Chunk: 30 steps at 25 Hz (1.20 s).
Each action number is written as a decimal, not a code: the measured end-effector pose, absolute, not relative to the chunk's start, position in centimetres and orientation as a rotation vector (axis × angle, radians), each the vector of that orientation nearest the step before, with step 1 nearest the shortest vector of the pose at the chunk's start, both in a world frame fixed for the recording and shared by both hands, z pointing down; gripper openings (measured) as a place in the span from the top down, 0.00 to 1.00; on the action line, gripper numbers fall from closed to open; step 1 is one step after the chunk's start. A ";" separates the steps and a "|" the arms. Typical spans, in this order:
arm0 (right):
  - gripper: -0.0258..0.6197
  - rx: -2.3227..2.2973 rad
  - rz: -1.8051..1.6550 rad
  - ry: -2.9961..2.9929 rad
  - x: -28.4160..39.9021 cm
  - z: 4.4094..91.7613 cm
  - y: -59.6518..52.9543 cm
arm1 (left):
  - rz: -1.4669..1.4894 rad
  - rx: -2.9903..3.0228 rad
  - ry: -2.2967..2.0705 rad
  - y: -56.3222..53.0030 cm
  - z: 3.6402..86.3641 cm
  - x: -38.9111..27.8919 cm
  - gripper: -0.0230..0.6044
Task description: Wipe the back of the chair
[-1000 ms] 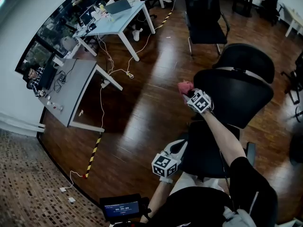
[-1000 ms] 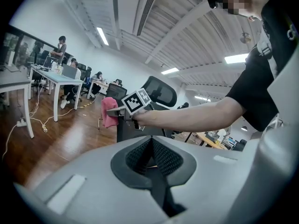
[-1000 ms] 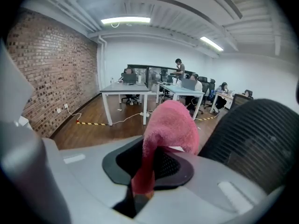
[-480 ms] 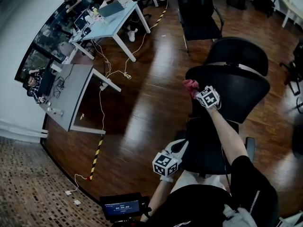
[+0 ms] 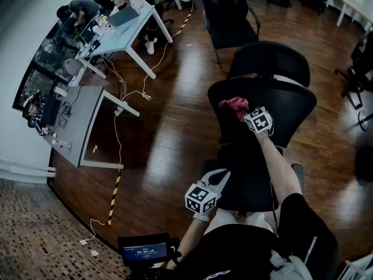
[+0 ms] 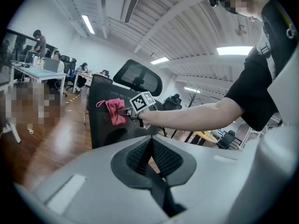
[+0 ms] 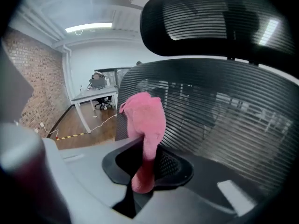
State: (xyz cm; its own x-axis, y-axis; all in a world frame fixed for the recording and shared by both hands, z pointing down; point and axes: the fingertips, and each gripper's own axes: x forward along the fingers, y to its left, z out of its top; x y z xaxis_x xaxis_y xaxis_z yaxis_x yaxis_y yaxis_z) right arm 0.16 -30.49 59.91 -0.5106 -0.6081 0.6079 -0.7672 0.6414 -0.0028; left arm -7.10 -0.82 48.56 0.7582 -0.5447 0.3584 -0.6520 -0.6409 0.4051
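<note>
My right tool (image 7: 142,171) is clenched on the cloth (image 7: 145,118), pinching its lower end so the rest stands up and flops over ahead of the jaws; the cloth sits near the top of the chair back (image 5: 282,107), below the headrest (image 5: 268,60), though I cannot tell if it touches the mesh; I judge it soft and light, best gripped bunched as here, while the mesh may give and the chair swivel under pressure; my left tool (image 6: 150,164) is closed on nothing, near the seat (image 5: 250,182)
</note>
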 end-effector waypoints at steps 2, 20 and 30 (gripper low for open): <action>0.89 1.084 0.340 -2.266 2.1 59.8 -30.1 | 0.287 2.446 -0.873 -0.6 48.4 -5.8 0.98; 0.89 1.350 0.407 -2.119 20.0 60.0 -26.9 | 0.368 2.496 -0.709 1.3 48.3 3.1 0.98; 0.89 1.558 0.502 -2.009 29.8 60.0 -24.4 | 0.397 2.518 -0.665 2.5 47.4 6.0 0.98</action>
State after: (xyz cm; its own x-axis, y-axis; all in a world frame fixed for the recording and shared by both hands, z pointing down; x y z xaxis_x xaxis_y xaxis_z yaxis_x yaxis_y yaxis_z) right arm 29.84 -24.45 59.98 -0.1826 -0.7621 0.6212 -0.9647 0.2608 0.0364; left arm 5.96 2.54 47.41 0.8380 -0.3791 0.3925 -0.5255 -0.7544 0.3934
